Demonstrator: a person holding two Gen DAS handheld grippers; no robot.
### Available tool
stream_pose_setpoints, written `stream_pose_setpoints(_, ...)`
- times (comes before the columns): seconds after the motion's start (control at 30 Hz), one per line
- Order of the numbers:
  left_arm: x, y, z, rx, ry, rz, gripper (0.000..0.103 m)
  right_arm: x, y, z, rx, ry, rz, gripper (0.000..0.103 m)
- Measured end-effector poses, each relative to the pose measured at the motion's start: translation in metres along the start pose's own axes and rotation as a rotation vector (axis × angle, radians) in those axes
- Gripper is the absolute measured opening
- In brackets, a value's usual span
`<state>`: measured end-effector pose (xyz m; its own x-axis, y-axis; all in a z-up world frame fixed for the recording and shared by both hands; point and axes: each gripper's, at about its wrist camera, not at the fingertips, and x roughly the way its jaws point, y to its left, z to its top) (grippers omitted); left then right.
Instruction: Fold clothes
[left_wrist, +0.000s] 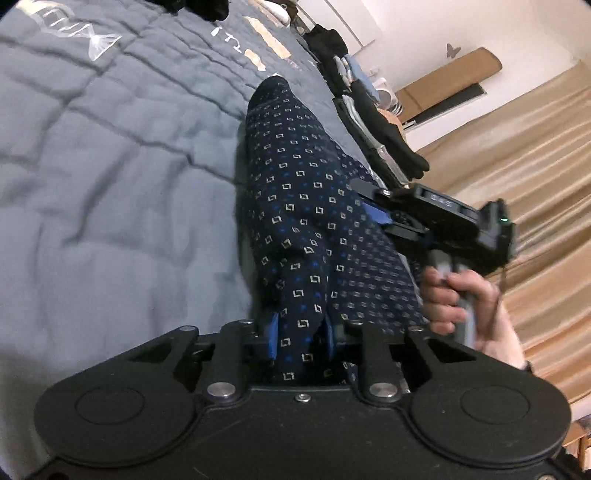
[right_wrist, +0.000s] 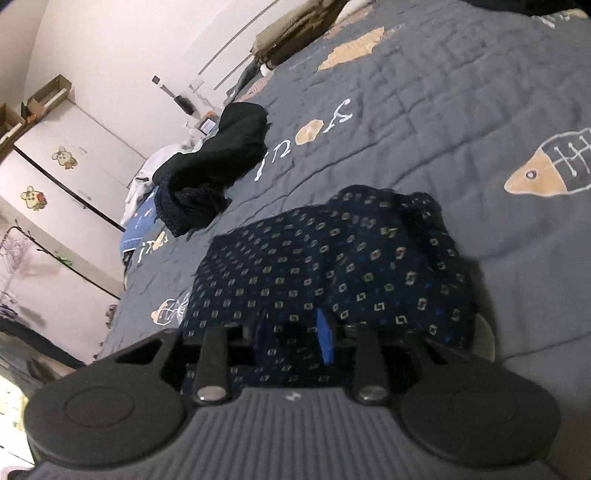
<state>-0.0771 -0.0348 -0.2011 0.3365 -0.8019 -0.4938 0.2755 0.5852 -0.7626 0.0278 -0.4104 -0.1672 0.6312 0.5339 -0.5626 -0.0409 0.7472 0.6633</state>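
Both grippers are clamped on the patterned garment; the left gripper pinches a fold between its blue pads, fingertips buried in cloth; the right gripper bites another bunch, its near pad half hidden; the garment lies crumpled on the grey quilt, toward the bed's near edge; a hand grips the right tool's handle, blurred; a dark pile sits at the far edge, its contents hard to make out.

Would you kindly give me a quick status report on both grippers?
Left gripper and right gripper both shut on navy square-patterned garment. Garment held over grey quilt. Nothing in the way.
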Motion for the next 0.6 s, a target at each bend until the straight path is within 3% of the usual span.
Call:
stream_pose_setpoints(0.13,-0.017,-0.004,-0.008,-0.005,0.012,0.009,0.023,-0.001,-0.004,0.001,-0.02,0.002,0.003,0.02)
stream_pose_setpoints(0.23,-0.03,-0.007,-0.014,-0.008,0.021,0.016,0.024,-0.001,-0.005,-0.002,-0.021,0.001,-0.002,0.02)
stream_pose_setpoints(0.3,-0.038,-0.006,-0.013,-0.013,0.014,0.017,0.031,-0.002,-0.005,-0.003,-0.022,0.0,-0.005,0.02)
stream_pose_setpoints(0.33,-0.041,-0.005,-0.007,-0.016,-0.009,0.028,0.037,-0.002,-0.005,-0.004,-0.023,0.0,-0.007,0.02)
stream_pose_setpoints(0.4,-0.042,-0.006,0.008,-0.003,-0.065,0.052,0.038,-0.002,-0.006,-0.006,-0.024,-0.001,-0.01,0.02)
stream_pose_setpoints(0.6,-0.01,-0.015,0.066,0.041,-0.112,0.087,0.057,-0.006,-0.008,-0.008,-0.023,-0.001,-0.002,0.02)
